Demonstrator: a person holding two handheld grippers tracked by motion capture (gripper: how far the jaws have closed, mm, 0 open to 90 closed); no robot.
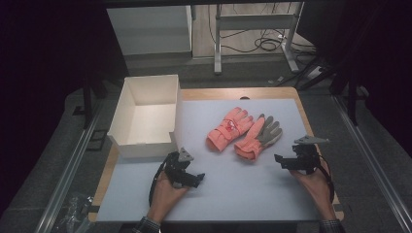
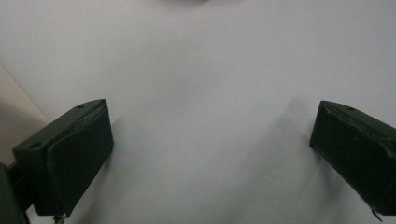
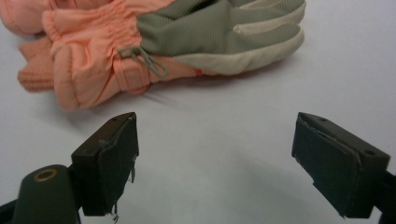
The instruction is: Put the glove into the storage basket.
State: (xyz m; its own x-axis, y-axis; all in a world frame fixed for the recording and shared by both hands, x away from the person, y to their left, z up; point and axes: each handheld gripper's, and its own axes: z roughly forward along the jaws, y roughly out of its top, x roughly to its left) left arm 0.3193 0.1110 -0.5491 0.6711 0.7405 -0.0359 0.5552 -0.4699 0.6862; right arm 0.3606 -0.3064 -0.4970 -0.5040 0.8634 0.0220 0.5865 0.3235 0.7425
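While both tongs, left point(image 1: 198, 178) and right point(image 1: 278, 158), sit wide open and empty, two soft pink gloves point(image 1: 244, 132) lie mid-table beside a white box point(image 1: 145, 116); probably light and floppy, best pinched at the cuff.

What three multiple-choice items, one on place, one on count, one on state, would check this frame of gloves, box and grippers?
1. Where does the white box stand relative to the gloves?
A. On the person's left of them
B. On the person's right of them
C. On top of them

2. How many gloves lie on the table?
A. One
B. Two
C. Four

3. How does the right gripper stand?
A. Shut on a glove
B. Open, holding nothing
C. Shut on the box

Key: 1 A, the box sits at the table's left edge; 2 B, a palm-down pink glove beside a pink glove showing its grey palm; 3 B, its jaws stand wide apart over bare table.
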